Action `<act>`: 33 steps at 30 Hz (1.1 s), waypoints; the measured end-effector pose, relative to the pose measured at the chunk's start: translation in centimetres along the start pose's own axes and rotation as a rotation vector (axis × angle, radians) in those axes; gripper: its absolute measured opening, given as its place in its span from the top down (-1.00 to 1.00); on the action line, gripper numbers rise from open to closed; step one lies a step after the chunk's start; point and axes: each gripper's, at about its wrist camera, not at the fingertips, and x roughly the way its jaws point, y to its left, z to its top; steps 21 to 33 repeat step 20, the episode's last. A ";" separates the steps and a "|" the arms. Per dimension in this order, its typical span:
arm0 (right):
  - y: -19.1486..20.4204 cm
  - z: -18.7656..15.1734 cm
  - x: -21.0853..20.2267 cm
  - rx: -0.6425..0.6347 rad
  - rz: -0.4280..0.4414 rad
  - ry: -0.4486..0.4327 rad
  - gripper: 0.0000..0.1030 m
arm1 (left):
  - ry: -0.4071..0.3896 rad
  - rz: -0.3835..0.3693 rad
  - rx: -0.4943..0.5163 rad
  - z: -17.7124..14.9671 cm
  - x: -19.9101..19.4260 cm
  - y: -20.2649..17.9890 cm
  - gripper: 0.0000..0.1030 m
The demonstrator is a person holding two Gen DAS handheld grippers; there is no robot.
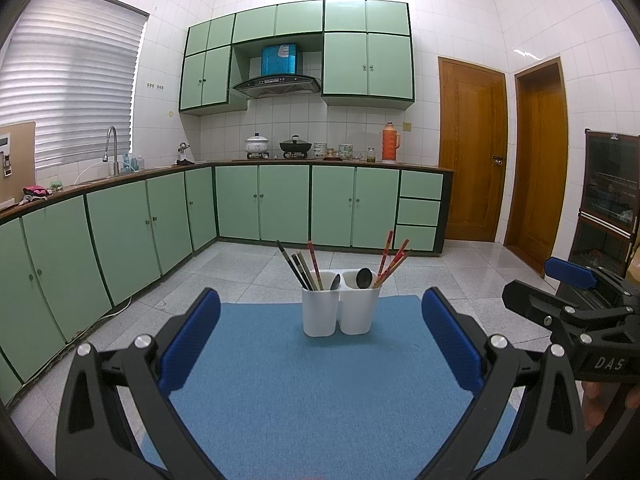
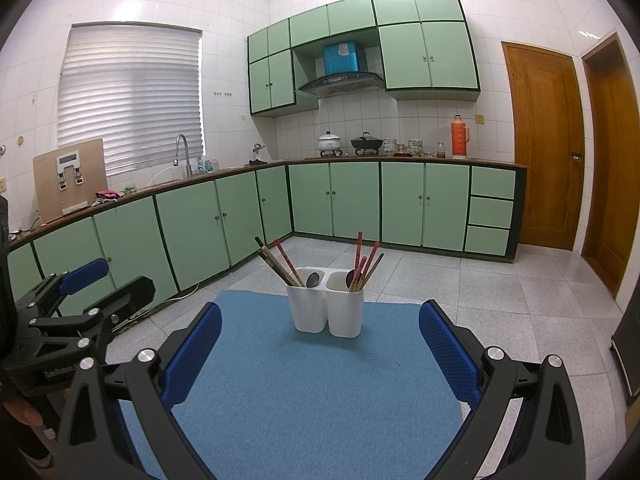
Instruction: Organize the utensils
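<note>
While both grippers hang back over the near end of the blue mat (image 1: 280, 380), the white holder (image 1: 340, 308) stands upright at its far end. The left gripper (image 1: 320, 344) is spread wide and grips nothing; the right gripper (image 2: 320, 344) likewise. Dark chopsticks (image 1: 298, 266) and a spoon (image 1: 335, 281) lean in the holder's left cup, red chopsticks (image 1: 392, 258) and what looks like another spoon (image 1: 363, 278) in the right.
</note>
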 end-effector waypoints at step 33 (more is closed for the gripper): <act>0.0 -0.5 0.3 0.002 -0.002 0.005 -0.88 | 0.004 0.005 -0.007 -0.4 0.1 0.1 -0.90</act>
